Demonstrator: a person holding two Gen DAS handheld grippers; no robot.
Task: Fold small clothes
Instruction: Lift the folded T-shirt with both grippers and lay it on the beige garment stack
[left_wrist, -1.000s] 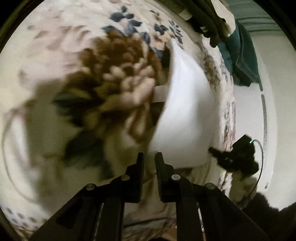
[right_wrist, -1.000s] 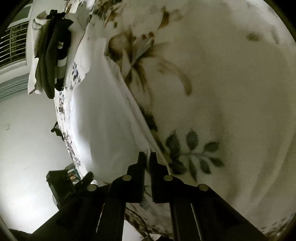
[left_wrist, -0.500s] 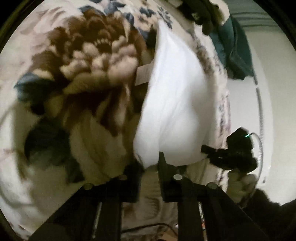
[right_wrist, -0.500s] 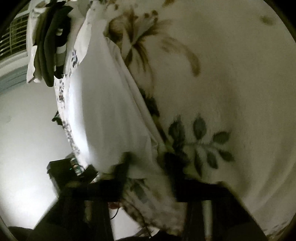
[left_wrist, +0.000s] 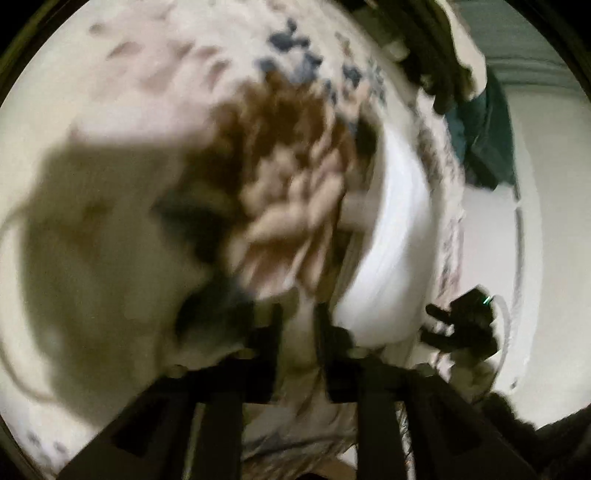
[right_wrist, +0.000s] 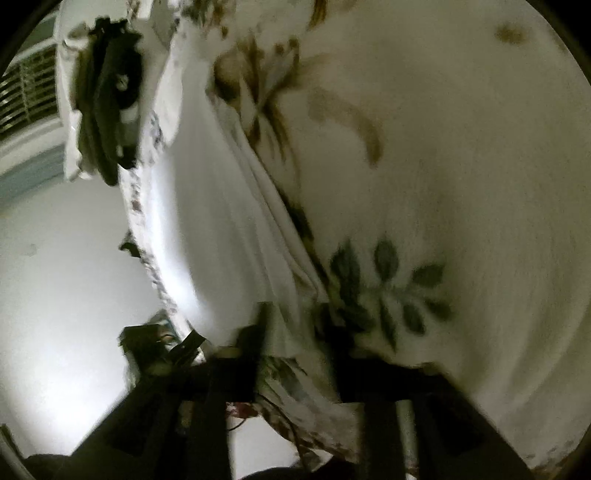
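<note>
A small white garment (left_wrist: 399, 236) lies folded on a floral blanket (left_wrist: 147, 147) near the bed's edge. It also shows in the right wrist view (right_wrist: 221, 236) as a long white strip. My left gripper (left_wrist: 297, 325) is open, just off the garment's near corner, holding nothing. My right gripper (right_wrist: 295, 325) is open, its fingers spread on either side of the garment's near end. The other gripper (left_wrist: 461, 325) shows at the bed's edge in the left wrist view. Both views are blurred by motion.
A pile of dark and white clothes (right_wrist: 103, 99) sits at the far end of the bed; it also shows in the left wrist view (left_wrist: 443, 55). A teal cloth (left_wrist: 487, 140) hangs by the bed's edge. White floor (right_wrist: 55, 277) lies beyond the edge.
Both grippers have opened from shut. The left gripper has pulled back from the garment's corner and the view has swung; the right gripper's fingers now straddle the garment's near end.
</note>
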